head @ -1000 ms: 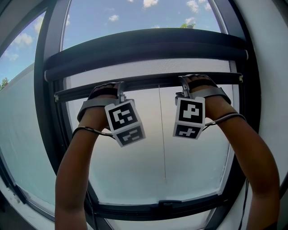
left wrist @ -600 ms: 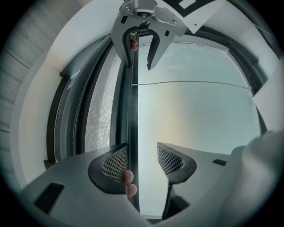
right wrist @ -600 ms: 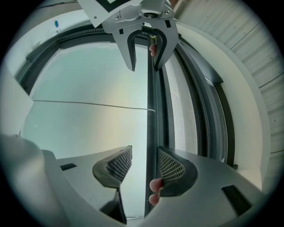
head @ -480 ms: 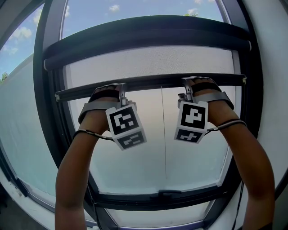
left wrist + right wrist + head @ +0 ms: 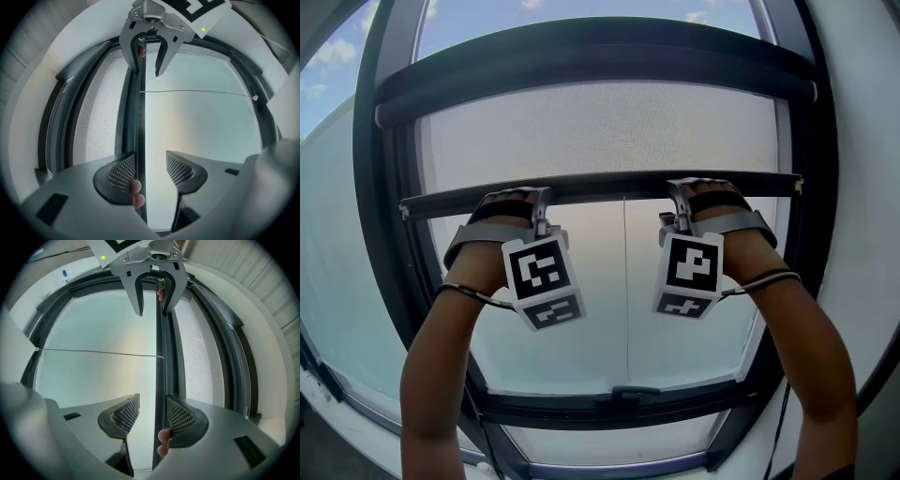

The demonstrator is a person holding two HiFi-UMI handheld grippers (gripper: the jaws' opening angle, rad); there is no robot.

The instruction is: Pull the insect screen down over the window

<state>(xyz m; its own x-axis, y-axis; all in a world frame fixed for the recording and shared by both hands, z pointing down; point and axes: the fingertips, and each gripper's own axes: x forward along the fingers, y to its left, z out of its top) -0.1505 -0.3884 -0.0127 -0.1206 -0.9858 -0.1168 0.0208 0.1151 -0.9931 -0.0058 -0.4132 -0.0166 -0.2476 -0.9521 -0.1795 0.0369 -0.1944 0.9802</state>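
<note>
The insect screen's grey mesh (image 5: 600,131) hangs from its dark cassette (image 5: 600,61) at the top of the window. Its dark bottom bar (image 5: 600,189) runs across at mid height. My left gripper (image 5: 542,199) and right gripper (image 5: 679,193) both reach over this bar from below. In the left gripper view the bar (image 5: 140,117) runs between the jaws of the left gripper (image 5: 146,168), against the left pad, with a gap to the other pad. In the right gripper view the bar (image 5: 159,333) lies against the right pad of the right gripper (image 5: 153,413), with a gap on the left.
A thin pull cord (image 5: 625,281) hangs from the bar's middle down over the glass. The dark window frame (image 5: 380,234) surrounds the pane, with a latch (image 5: 619,394) on the lower rail. White reveal walls (image 5: 867,187) flank the window.
The bottom bar has come down the window with both grippers on it, and more mesh now shows below the cassette.
</note>
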